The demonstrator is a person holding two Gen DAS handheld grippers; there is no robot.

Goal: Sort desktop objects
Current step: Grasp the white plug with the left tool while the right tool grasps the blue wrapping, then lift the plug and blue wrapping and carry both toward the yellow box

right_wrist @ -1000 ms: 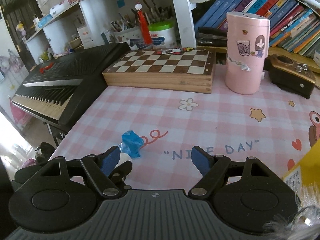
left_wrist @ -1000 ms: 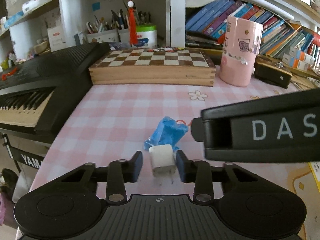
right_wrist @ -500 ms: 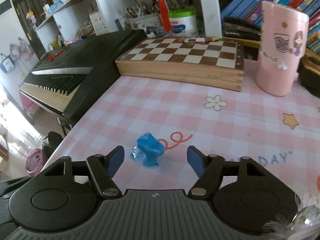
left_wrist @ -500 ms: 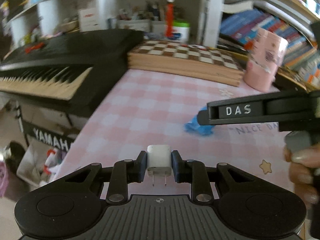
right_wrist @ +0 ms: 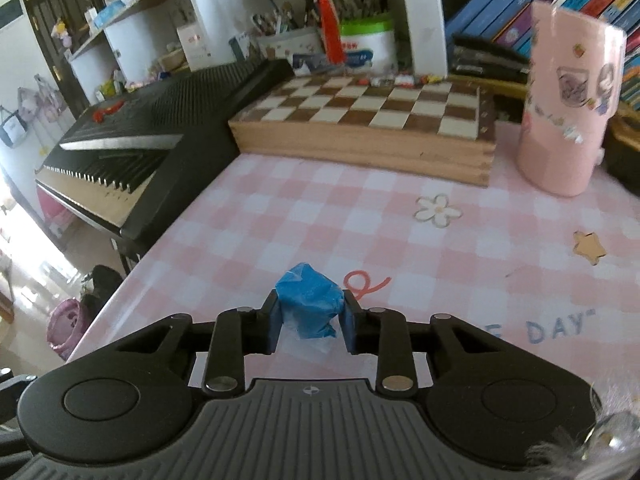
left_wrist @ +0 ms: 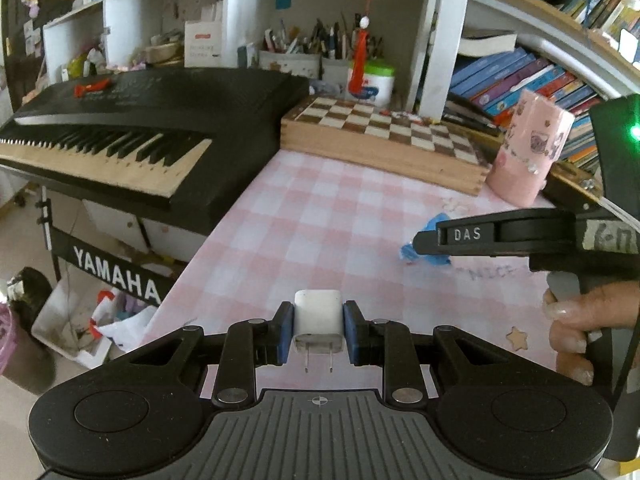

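Left gripper [left_wrist: 318, 332] jaws clamp white charger [left_wrist: 318, 322]; right gripper [right_wrist: 309, 320] jaws pinch crumpled blue wrapper [right_wrist: 309, 306], which may slip free toward 6 o'clock.

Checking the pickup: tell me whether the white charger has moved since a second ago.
Yes. The white charger, clamped in the left hand-held gripper, moved left, away from the blue wrapper.
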